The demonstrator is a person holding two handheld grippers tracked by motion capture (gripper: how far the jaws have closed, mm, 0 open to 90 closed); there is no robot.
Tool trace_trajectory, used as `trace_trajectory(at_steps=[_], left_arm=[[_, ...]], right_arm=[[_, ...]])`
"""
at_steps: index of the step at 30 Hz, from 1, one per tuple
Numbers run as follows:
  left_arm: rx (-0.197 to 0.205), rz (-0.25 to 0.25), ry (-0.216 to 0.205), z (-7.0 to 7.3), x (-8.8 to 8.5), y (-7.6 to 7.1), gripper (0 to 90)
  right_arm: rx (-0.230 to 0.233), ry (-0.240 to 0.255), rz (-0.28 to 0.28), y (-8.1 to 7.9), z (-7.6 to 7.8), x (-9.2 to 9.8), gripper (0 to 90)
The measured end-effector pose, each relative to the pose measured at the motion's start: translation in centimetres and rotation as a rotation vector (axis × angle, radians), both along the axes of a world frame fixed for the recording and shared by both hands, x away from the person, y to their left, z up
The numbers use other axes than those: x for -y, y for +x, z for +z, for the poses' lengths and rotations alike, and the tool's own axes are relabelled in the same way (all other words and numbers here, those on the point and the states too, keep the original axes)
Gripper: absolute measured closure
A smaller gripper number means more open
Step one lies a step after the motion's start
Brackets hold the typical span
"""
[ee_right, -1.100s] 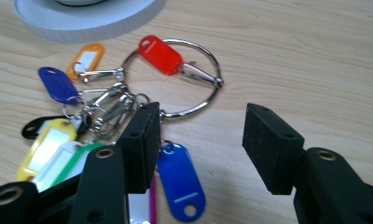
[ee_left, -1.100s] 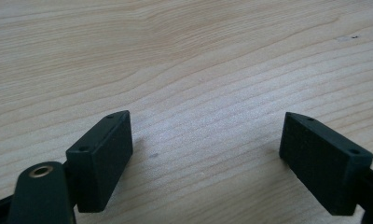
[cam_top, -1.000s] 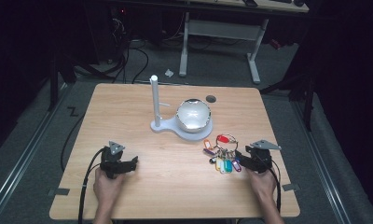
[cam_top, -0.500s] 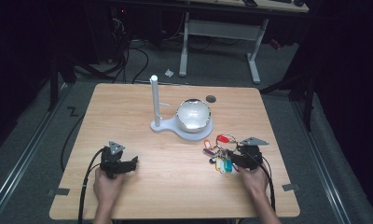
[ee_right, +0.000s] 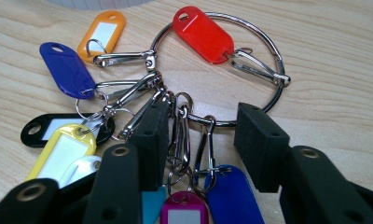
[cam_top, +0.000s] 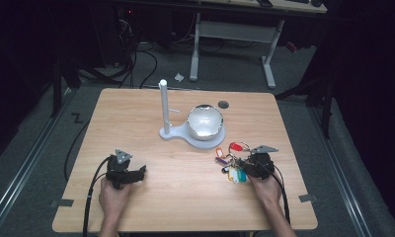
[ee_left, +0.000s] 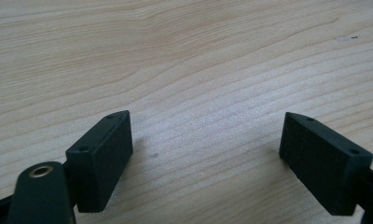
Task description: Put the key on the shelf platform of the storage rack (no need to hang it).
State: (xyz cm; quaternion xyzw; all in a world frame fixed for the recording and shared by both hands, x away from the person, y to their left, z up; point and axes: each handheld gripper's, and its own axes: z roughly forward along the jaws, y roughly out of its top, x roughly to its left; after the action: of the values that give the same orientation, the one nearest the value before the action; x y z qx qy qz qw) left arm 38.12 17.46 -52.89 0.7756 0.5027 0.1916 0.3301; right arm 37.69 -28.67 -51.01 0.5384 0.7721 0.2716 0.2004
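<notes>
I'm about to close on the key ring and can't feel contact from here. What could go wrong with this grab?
The right gripper, jaws just closing, straddles the thin metal ring and two hanging clips without pressing yet. The pads may catch only the loose clips, so the ring could slip or swing. The near tags lie under the jaws and could jam between the pads and the table. The bunch may snag when lifted.

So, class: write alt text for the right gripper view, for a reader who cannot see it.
The right tool straddles the lower arc of a metal key ring lying on a wooden table, its jaws having just been closing, with clips between them. Coloured plastic tags hang from the ring, including a red tag.
</notes>
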Motion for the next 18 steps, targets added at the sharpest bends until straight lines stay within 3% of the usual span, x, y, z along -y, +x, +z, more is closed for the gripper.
trace_trajectory(at_steps=[8, 18], left_arm=[[0.0, 0.0, 0.0, 0.0, 0.0, 0.0, 17.7], [0.0, 0.0, 0.0, 0.0, 0.0, 0.0, 17.7]], right_arm=[[0.003, -0.011, 0.018, -0.02, 0.07, -0.09, 79.1], [0.018, -0.032, 0.033, -0.08, 0.08, -0.11, 82.1]])
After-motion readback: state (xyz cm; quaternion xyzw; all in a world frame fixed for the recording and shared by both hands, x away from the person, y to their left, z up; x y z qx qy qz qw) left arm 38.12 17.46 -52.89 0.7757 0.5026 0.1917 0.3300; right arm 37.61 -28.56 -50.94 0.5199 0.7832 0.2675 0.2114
